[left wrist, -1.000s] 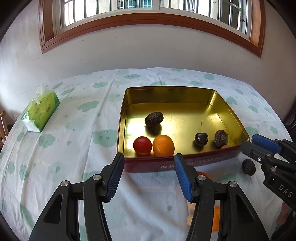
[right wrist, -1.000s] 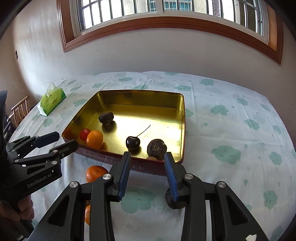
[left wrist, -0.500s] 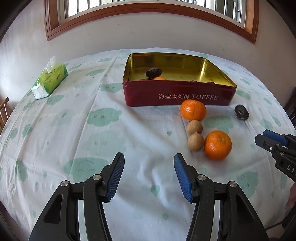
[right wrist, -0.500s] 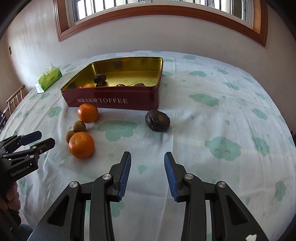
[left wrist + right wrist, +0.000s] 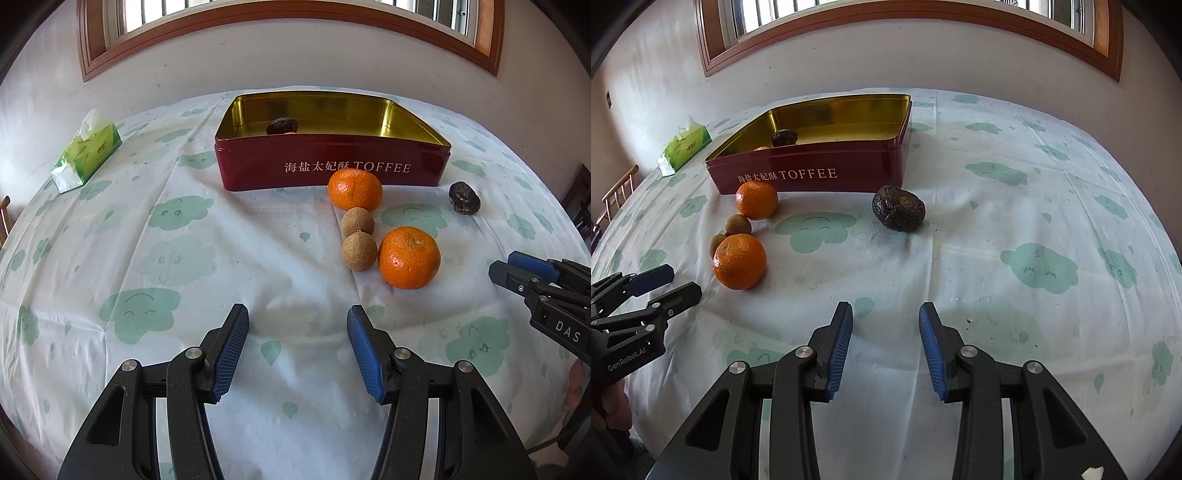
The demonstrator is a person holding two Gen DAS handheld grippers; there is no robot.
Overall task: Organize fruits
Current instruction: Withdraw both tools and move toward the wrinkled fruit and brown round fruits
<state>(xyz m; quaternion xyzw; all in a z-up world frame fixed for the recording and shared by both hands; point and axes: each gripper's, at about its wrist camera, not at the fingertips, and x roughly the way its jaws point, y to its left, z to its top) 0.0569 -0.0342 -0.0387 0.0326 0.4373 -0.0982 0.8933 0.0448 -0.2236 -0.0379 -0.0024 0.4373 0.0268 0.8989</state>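
Note:
A red toffee tin [image 5: 332,168] [image 5: 812,177] with a gold inside stands on the table, a dark wrinkled fruit [image 5: 281,125] [image 5: 784,137] showing over its wall. In front of it lie two oranges [image 5: 354,189] [image 5: 409,257] [image 5: 756,199] [image 5: 739,261], two small brown round fruits [image 5: 357,222] [image 5: 359,251] and another dark wrinkled fruit [image 5: 464,198] [image 5: 898,208]. My left gripper [image 5: 297,347] hangs open over bare cloth, well short of the fruits. My right gripper [image 5: 885,343] is open too, empty, below the dark fruit.
A green tissue pack [image 5: 86,155] [image 5: 684,146] lies at the far left. A white cloth with green clouds covers the table [image 5: 166,258]. A wooden chair [image 5: 618,192] stands off the left edge. Wall and window rise behind the tin.
Both grippers have pulled back from over the tin and sunk toward the table's near side. The fruits in front of the tin have come into view. Jaw widths are unchanged.

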